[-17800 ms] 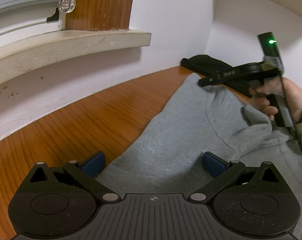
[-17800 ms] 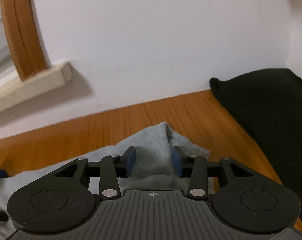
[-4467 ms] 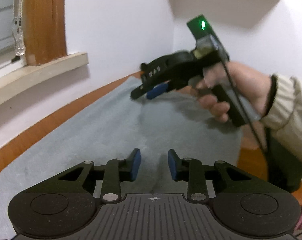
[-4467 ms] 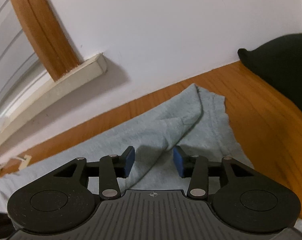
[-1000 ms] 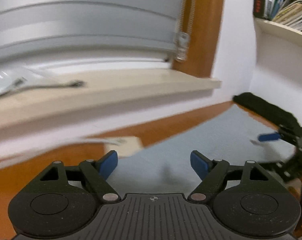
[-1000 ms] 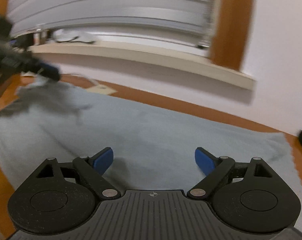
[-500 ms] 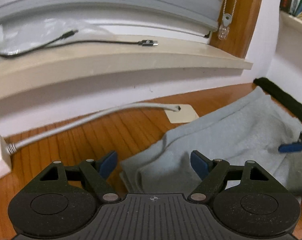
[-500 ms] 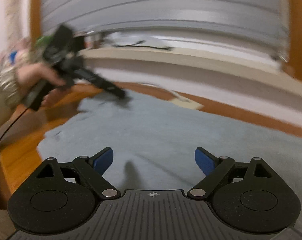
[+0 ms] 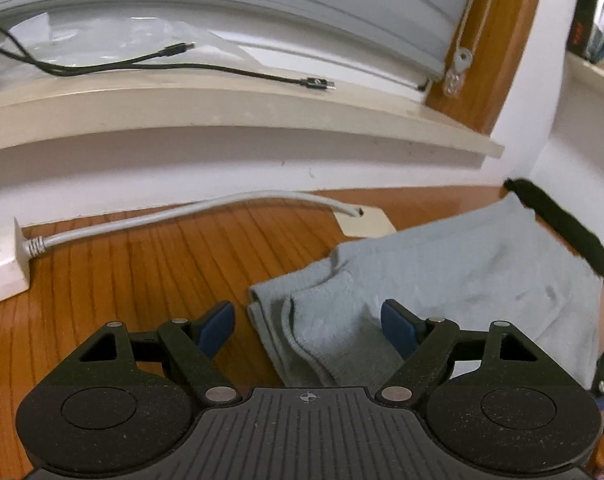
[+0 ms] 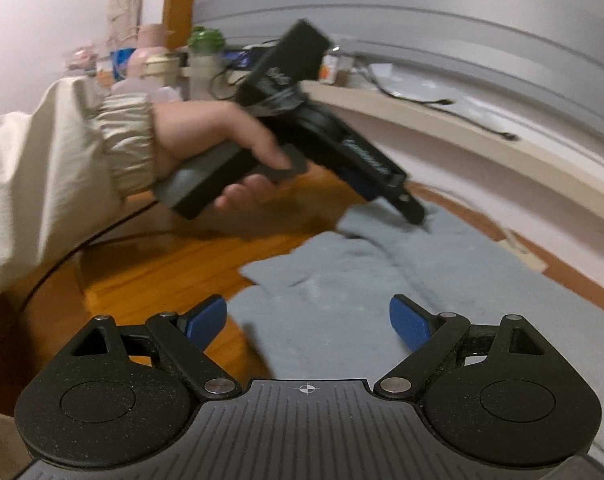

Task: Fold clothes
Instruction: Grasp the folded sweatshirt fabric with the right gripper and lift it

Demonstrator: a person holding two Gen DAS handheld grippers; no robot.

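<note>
A light grey garment [image 9: 462, 276] lies spread on the wooden table [image 9: 142, 276], its ribbed, doubled-over left end [image 9: 322, 332] nearest me. My left gripper [image 9: 308, 320] hovers over that end, jaws wide open, with the cloth's corner between the blue pads but untouched. In the right wrist view the same left gripper [image 10: 410, 208] points down at the garment's far corner, held by a hand [image 10: 206, 140] in a beige sleeve. My right gripper [image 10: 308, 322] is open over the near edge of the garment [image 10: 382, 280], holding nothing.
A white power strip [image 9: 2, 268] and its white cable [image 9: 182, 216] lie on the table at the left. Black cables rest on the windowsill [image 9: 222, 108]. A black garment [image 9: 558, 228] lies at the far right. Bottles [image 10: 198, 60] crowd the sill's far end.
Both grippers have swept leftward along the garment to its left end. The left one sank closer to the cloth. The hand with the left gripper looms nearer in the right wrist view.
</note>
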